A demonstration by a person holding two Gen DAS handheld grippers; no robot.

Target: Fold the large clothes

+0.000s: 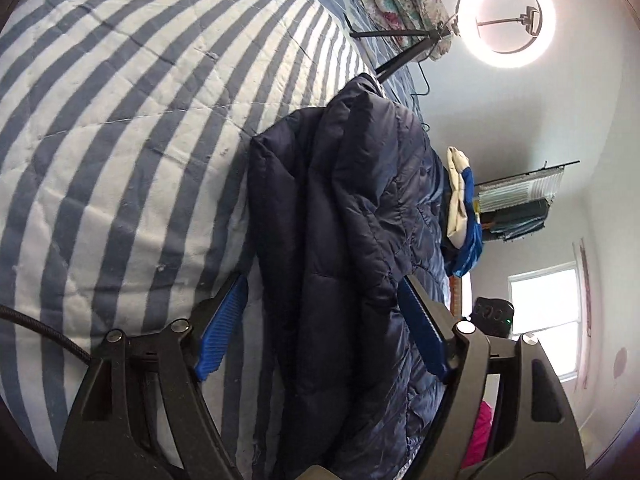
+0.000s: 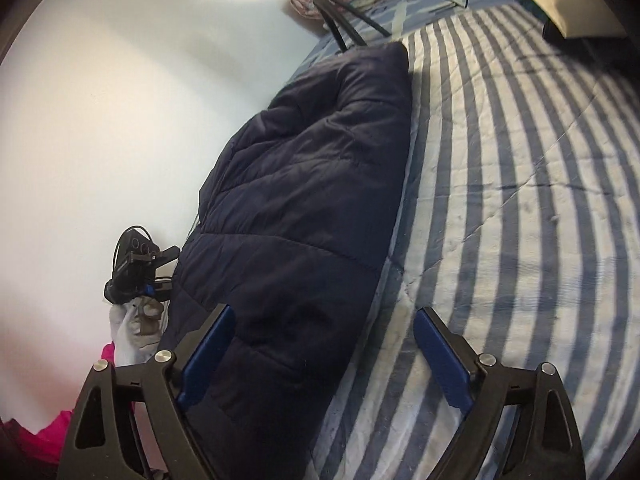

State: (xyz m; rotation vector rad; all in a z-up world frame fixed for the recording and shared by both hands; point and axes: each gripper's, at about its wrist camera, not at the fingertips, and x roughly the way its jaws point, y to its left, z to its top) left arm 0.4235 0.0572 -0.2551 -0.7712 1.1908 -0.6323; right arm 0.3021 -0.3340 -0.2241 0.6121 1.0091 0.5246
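as the jacket already lies in a long narrow bundle, we note these points:

jacket: the dark blue puffer jacket (image 1: 344, 220) lies lengthwise on the striped quilt (image 1: 120, 140) of the bed, near the bed's edge on the wall side – it looks folded along its length, the sides turned in.

left gripper: the left gripper (image 1: 324, 320) has its jaws wide apart, one blue pad on each side of the near end of the jacket; we see no pad pressing on the cloth, so it holds nothing.

right gripper: the right gripper (image 2: 324, 344) is also wide open. its left pad is over the jacket's edge, its right pad over the bare quilt – nothing is gripped.

handling: we judge the jacket to be light, soft and puffy, with a smooth shell that may slip. it will spring back when we release it.

where to hold: we think it is better to take the near end at its two corners, pinching through all layers at a stitched seam, not only the top layer.

other things: a ring light (image 1: 506, 16) stands beyond the far end.
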